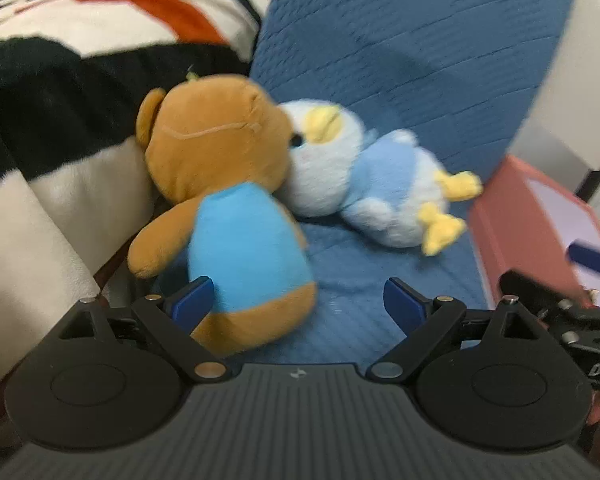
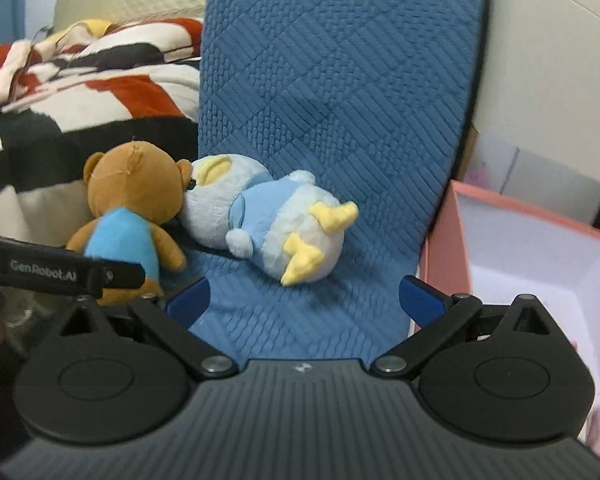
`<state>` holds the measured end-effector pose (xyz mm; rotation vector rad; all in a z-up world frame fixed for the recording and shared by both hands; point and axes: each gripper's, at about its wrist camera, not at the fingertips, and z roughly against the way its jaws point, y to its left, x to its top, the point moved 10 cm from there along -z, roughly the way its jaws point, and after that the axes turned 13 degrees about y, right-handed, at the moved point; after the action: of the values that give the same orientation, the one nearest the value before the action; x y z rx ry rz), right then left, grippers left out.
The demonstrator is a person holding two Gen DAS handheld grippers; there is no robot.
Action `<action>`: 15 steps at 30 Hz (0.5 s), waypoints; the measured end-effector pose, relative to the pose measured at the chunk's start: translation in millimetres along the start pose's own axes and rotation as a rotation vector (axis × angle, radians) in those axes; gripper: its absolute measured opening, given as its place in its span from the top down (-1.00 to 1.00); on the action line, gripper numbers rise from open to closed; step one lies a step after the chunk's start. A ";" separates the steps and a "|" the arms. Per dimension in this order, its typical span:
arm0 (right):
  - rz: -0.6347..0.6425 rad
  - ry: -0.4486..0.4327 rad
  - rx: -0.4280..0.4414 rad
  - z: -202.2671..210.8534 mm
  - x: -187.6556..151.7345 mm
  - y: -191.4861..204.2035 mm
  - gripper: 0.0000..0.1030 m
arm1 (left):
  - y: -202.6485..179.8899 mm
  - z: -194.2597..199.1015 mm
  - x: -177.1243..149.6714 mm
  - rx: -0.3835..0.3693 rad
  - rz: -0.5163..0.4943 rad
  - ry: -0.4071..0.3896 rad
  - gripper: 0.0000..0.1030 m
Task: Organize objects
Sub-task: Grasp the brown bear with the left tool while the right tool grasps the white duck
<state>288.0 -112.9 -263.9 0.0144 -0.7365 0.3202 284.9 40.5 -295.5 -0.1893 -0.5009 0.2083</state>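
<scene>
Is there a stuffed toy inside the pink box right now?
No, the pink box shows only bare white walls; the bear and penguin lie on the blue cushion.

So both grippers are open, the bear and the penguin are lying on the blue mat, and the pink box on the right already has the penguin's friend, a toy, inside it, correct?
Not quite. The right wrist view shows the pink box with no toy in the part of its white inside that shows. The rest holds: the bear and the penguin are on the blue mat, touching head to head, and the left gripper and right gripper are open.
</scene>
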 end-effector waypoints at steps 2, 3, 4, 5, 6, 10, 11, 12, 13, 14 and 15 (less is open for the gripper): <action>0.088 -0.018 -0.015 -11.4 10.9 6.3 -0.99 | 6.1 -8.1 5.0 0.008 0.029 0.007 -0.83; 0.112 -0.021 -0.019 -17.3 15.6 8.4 -0.95 | 7.5 -9.9 7.2 0.010 0.036 0.005 -0.83; 0.136 -0.019 -0.012 -24.5 21.1 11.1 -0.93 | 8.8 -12.0 9.8 0.013 0.038 0.003 -0.83; 0.160 -0.019 -0.002 -31.5 26.7 14.4 -0.91 | 10.7 -14.4 12.3 0.021 0.040 0.002 -0.83; 0.181 -0.023 0.000 -36.8 31.5 18.1 -0.91 | 13.9 -17.2 14.8 0.031 0.048 0.003 -0.83; 0.267 -0.026 0.006 -63.1 50.9 29.6 -0.88 | 24.7 -26.8 23.7 0.037 0.107 0.032 -0.82; 0.289 -0.017 0.006 -71.8 54.7 32.1 -0.88 | 26.6 -29.4 25.6 0.033 0.111 0.039 -0.83; 0.309 -0.010 0.006 -79.1 57.3 34.3 -0.88 | 28.1 -32.6 27.0 0.028 0.118 0.049 -0.82; 0.327 -0.004 0.007 -85.6 59.7 36.3 -0.88 | 29.9 -35.7 28.2 0.026 0.127 0.061 -0.83; 0.345 0.003 0.010 -92.3 61.7 39.0 -0.88 | 31.9 -38.6 28.9 0.025 0.136 0.072 -0.82; 0.367 0.010 0.012 -99.0 63.6 41.8 -0.88 | 33.9 -41.6 30.1 0.025 0.144 0.080 -0.82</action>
<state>385.1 -42.9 -299.4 -0.1123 -0.7256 0.6746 326.0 75.1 -325.5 -0.2093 -0.4057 0.3463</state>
